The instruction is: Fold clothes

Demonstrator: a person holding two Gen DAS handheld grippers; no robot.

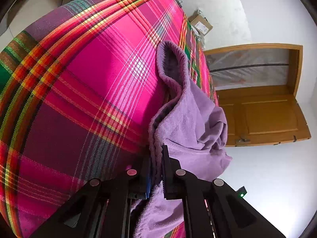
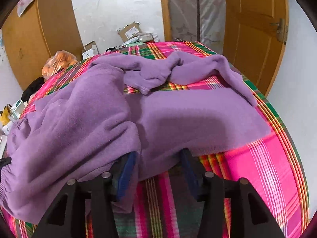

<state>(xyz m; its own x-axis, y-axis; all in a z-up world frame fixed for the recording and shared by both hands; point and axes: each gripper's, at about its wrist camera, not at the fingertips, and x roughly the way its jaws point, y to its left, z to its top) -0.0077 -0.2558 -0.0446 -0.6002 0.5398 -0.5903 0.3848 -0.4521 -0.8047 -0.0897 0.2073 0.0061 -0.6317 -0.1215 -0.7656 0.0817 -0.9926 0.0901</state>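
Observation:
A purple fleece garment (image 2: 79, 119) lies crumpled across a table covered in pink plaid cloth (image 2: 267, 178), one sleeve-like part folded back at the far side. My right gripper (image 2: 158, 156) is at its near hem. The jaws stand apart, the hem lies between and over the fingertips (image 2: 128, 160), and the blue pads show bare below it. In the left wrist view the garment (image 1: 198, 123) hangs bunched at the edge of the plaid cloth (image 1: 79, 79), and my left gripper (image 1: 156, 158) is shut on a fold of it.
Cardboard boxes (image 2: 130, 30) and an orange bag (image 2: 59, 61) sit at the table's far side. Small items crowd its left edge (image 2: 8, 117). A wooden door (image 2: 253, 39) stands beyond the table, also seen as the door (image 1: 267, 119) in the left wrist view.

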